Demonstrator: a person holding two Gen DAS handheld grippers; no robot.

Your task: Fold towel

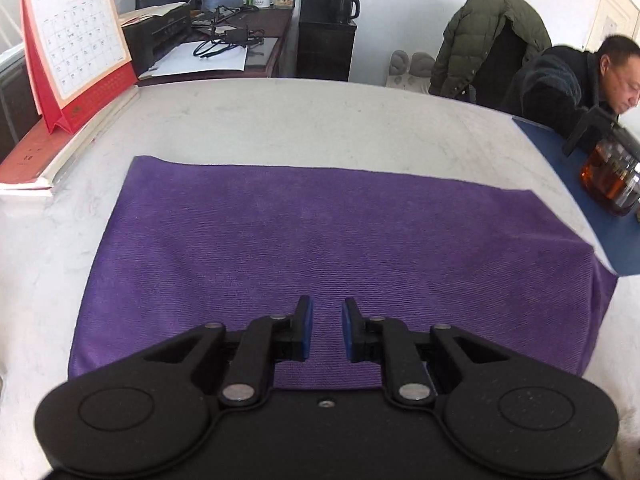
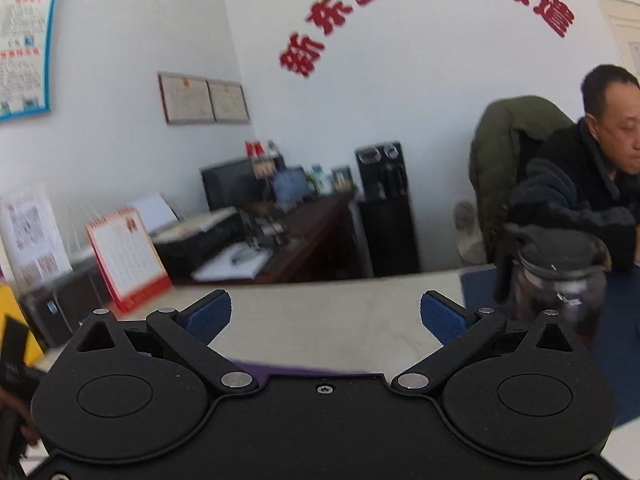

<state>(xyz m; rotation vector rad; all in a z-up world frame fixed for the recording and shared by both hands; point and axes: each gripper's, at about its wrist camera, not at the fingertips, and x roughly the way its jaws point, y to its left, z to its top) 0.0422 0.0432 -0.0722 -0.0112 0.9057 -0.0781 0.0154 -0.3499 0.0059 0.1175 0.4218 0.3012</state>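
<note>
Left black two-finger gripper (image 1: 326,330) low centre of the left wrist view, pointing forward over the near part of the flat purple ribbed towel (image 1: 320,240); blue-padded jaws parted by a narrow gap, nothing between them, purple cloth visible through the gap. Contact with the cloth: cannot tell. Towel spread flat on the pale marbled tabletop (image 1: 320,120), filling mid-frame, right corner hanging past the table edge at lower right. Right black two-finger gripper (image 2: 326,318) held higher and tilted up, looking across the room; jaws wide open, empty; only a thin purple strip of towel (image 2: 304,370) showing just above the gripper body. Writing: red-and-white desk calendar (image 1: 76,40) upper left, "12" legible in its header, sitting on a flat red-covered book (image 1: 36,156). Red Chinese wall lettering (image 2: 424,8) across the top of the right wrist view, motion-blurred. Glass teapot with black lid and amber liquid (image 1: 612,176) at right edge on a dark blue mat (image 1: 624,248), just beside the towel's right side. Seated person in dark fleece jacket (image 2: 576,196) at far right, behind the teapot.
</note>
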